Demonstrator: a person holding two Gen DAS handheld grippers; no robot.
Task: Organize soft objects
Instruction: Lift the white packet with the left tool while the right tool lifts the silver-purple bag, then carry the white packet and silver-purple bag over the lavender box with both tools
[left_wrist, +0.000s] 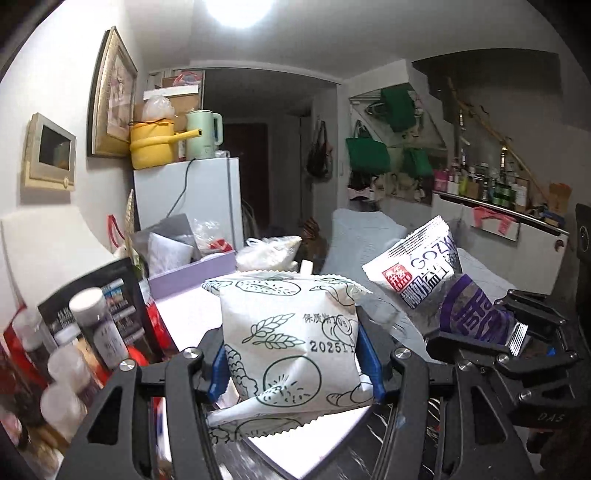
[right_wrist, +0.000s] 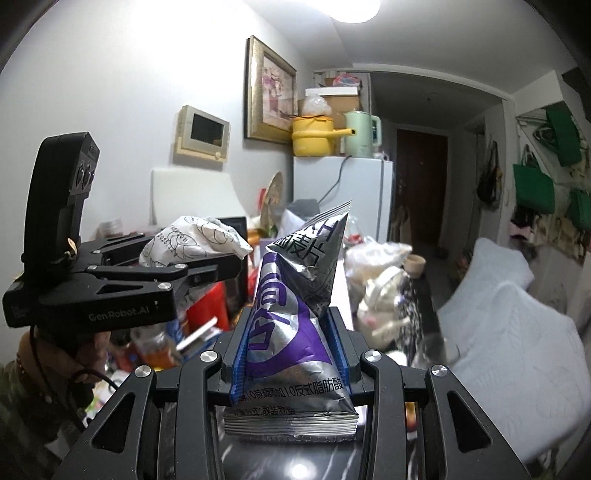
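Snack packets, one clamped in each gripper and both held up off the cluttered table.

The white bread packet (left_wrist: 291, 343) with line drawings and a printed date sits pinched between the blue pads (left_wrist: 218, 369) of the left gripper (left_wrist: 293, 363), jaws closed onto its sides; in the right wrist view this packet (right_wrist: 192, 245) shows at 10 o'clock. The silver-and-purple snack bag (right_wrist: 291, 317) stands upright, squeezed between the right gripper (right_wrist: 291, 354) fingers, which are narrowed onto its lower half; the left view shows this bag (left_wrist: 443, 284) at 3 o'clock. A white fridge (left_wrist: 192, 199) with a yellow pot (left_wrist: 153, 144) and green kettle (left_wrist: 203, 134) stands at 11 o'clock.
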